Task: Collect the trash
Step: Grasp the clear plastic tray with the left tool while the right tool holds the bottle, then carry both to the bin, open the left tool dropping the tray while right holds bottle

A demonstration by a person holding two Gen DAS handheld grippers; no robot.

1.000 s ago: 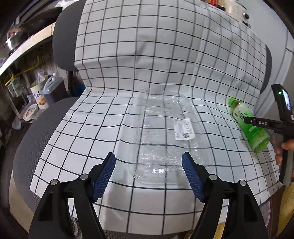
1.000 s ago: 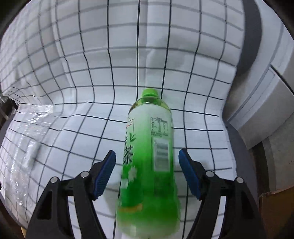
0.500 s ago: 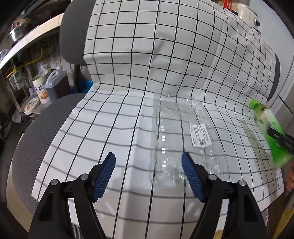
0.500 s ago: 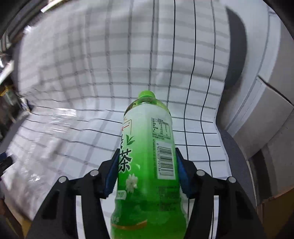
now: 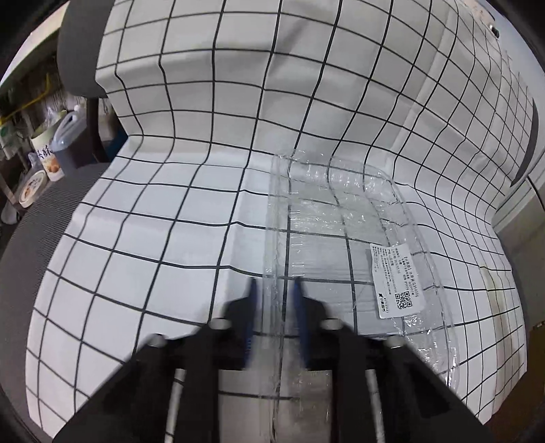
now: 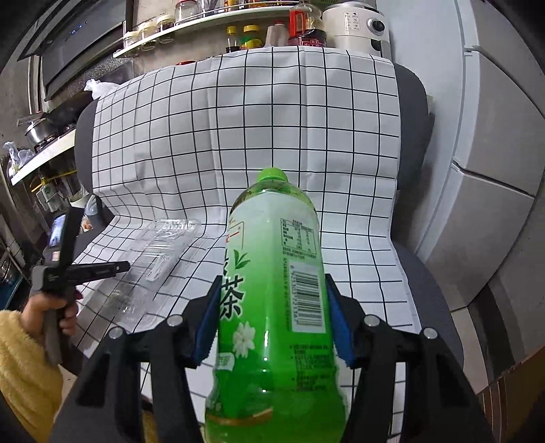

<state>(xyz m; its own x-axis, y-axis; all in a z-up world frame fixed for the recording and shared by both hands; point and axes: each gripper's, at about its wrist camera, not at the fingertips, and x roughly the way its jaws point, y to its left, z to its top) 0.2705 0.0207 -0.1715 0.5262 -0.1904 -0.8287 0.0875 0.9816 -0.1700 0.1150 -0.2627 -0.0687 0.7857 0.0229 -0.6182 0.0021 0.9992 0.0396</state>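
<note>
A clear plastic tray (image 5: 340,238) with a white label lies on the checked cloth (image 5: 153,238) over a chair seat. My left gripper (image 5: 274,289) straddles the tray's near left rim. Its blue pads (image 5: 251,306) are blurred and closing, with a sliver of gap showing on each side of the rim. A green tea bottle (image 6: 272,238) with a green cap is held up off the seat, neck pointing away, and my right gripper (image 6: 272,281) is shut on its middle. In the right wrist view the tray (image 6: 160,252) lies at the left with the left gripper (image 6: 124,265) at its edge.
The cloth covers the grey chair's back (image 6: 238,119) and seat. Behind it a shelf (image 6: 204,24) carries jars, bottles and a white cooker (image 6: 357,27). A grey fridge (image 6: 494,170) stands at the right and a cardboard box (image 6: 511,392) at lower right. Jugs and tubs (image 5: 58,143) sit left of the chair.
My left gripper moved forward onto the tray's left rim and its jaws narrowed from wide to nearly shut. My right gripper closed on the bottle and lifted it off the cloth.
</note>
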